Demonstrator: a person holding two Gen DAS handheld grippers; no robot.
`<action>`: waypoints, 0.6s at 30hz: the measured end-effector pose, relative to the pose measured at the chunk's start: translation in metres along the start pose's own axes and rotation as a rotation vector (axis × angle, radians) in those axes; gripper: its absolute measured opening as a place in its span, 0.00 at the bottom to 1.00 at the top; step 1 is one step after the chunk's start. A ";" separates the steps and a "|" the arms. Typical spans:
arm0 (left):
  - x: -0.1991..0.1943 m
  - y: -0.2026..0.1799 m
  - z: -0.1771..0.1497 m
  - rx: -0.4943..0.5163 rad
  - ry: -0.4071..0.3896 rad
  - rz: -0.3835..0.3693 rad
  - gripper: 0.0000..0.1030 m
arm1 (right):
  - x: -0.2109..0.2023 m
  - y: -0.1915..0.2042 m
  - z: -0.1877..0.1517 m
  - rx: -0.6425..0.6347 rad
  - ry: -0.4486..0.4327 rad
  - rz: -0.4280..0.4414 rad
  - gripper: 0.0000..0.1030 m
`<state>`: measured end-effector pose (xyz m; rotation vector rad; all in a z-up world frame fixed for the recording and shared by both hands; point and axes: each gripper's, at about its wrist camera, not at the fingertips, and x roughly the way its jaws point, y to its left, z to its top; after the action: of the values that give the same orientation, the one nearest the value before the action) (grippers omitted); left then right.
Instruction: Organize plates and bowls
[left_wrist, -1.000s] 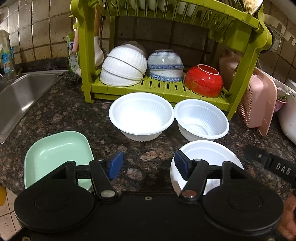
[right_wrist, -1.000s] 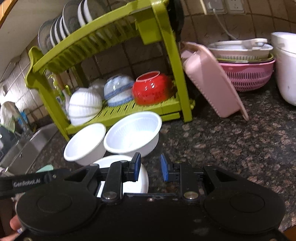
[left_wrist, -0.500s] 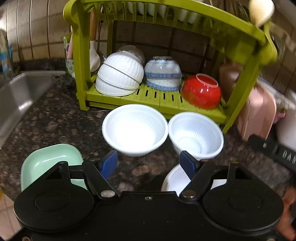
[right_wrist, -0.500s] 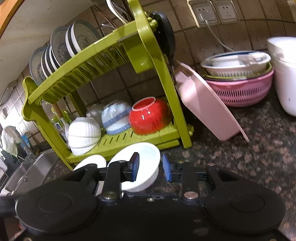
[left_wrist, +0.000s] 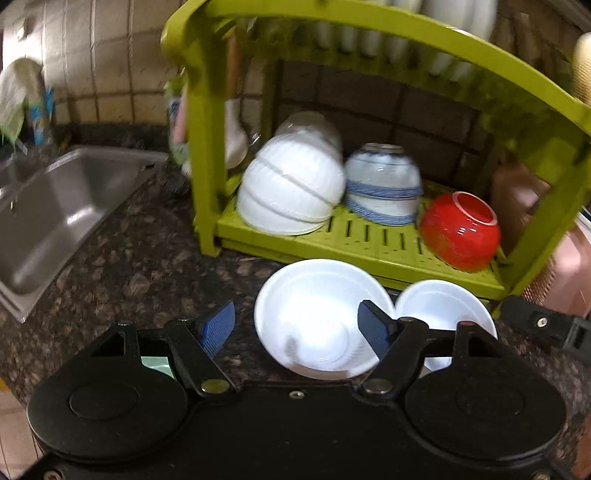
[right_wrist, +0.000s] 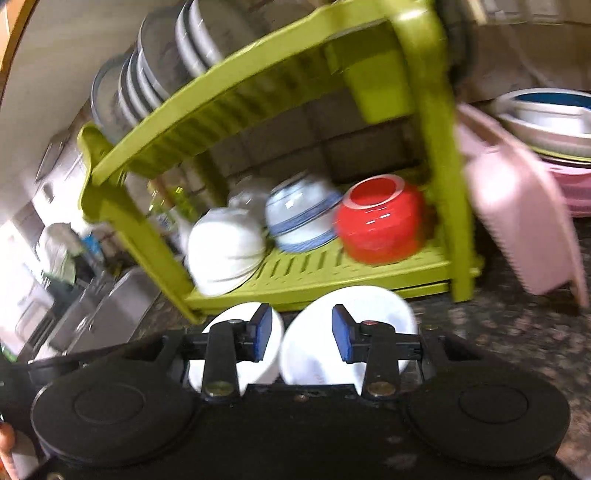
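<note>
Speckled granite bench (left_wrist: 122, 273) runs from the sink (left_wrist: 55, 206) to a green dish rack (left_wrist: 369, 243), whose lower shelf already carries upturned bowls. Two white bowls sit on the bench in front of it: the larger white bowl (left_wrist: 314, 314) and the smaller white bowl (left_wrist: 439, 310), rims nearly touching. My left tongs (left_wrist: 297, 325) are spread wide and empty above the larger one; my right tongs (right_wrist: 301, 332) stand moderately open, empty, above the pair. I judge the best approach is to straddle one rim, close firmly, then lift clear of its neighbour.
</note>
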<state>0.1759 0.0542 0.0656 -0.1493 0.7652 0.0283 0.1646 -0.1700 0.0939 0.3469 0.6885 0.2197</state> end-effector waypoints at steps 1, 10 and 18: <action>0.002 0.005 0.002 -0.013 0.009 -0.007 0.72 | 0.006 0.003 0.002 -0.001 0.015 0.008 0.36; 0.024 0.024 0.008 -0.043 0.043 -0.009 0.69 | 0.060 0.037 0.009 -0.080 0.072 0.026 0.23; 0.048 0.034 0.009 -0.053 0.097 -0.018 0.65 | 0.096 0.052 0.004 -0.177 0.096 -0.035 0.22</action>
<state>0.2141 0.0873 0.0344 -0.2088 0.8608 0.0246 0.2350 -0.0929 0.0609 0.1556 0.7632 0.2628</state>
